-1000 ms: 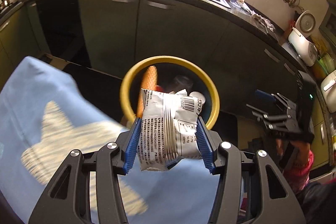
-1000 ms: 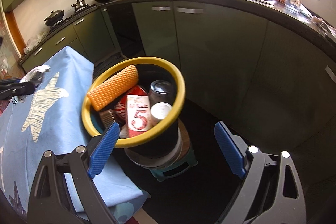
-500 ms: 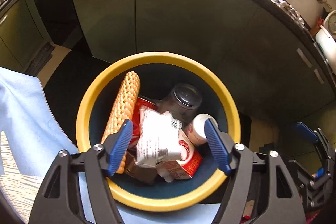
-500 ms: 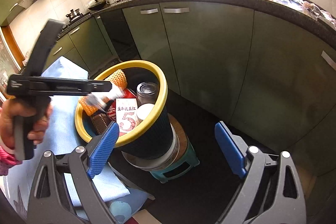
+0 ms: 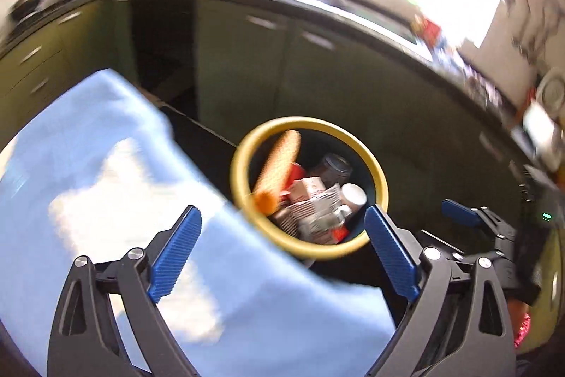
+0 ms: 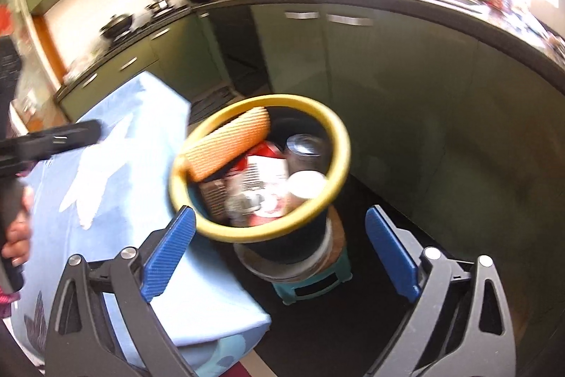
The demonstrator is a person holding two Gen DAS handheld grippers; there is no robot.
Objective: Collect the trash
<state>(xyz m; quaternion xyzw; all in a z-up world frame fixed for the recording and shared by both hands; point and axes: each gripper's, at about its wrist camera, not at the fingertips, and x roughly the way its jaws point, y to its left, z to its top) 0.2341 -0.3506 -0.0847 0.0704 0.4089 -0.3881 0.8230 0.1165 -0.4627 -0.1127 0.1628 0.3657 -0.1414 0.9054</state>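
A dark trash bin with a yellow rim [image 5: 383,191] [image 6: 344,151] stands on a small stool beside the table. Inside lie an orange ribbed piece [image 5: 277,161] [image 6: 229,143], a silver-white snack packet [image 5: 314,207], a red-and-white carton [image 6: 268,165], a jar [image 6: 305,145] and a white cap [image 5: 353,195]. My left gripper [image 5: 282,249] is open and empty, above the table edge just short of the bin. My right gripper [image 6: 279,249] is open and empty, in front of the bin. Both views are motion-blurred.
A table with a light blue cloth with white stars [image 5: 88,182] [image 6: 106,165] lies left of the bin. Green kitchen cabinets [image 6: 388,76] under a dark countertop curve behind it. The bin's teal stool [image 6: 310,285] stands on a dark floor.
My left gripper let go of the snack packet into the bin, opened wide, and has pulled back up and away over the table. My right gripper stays open, shifted slightly.
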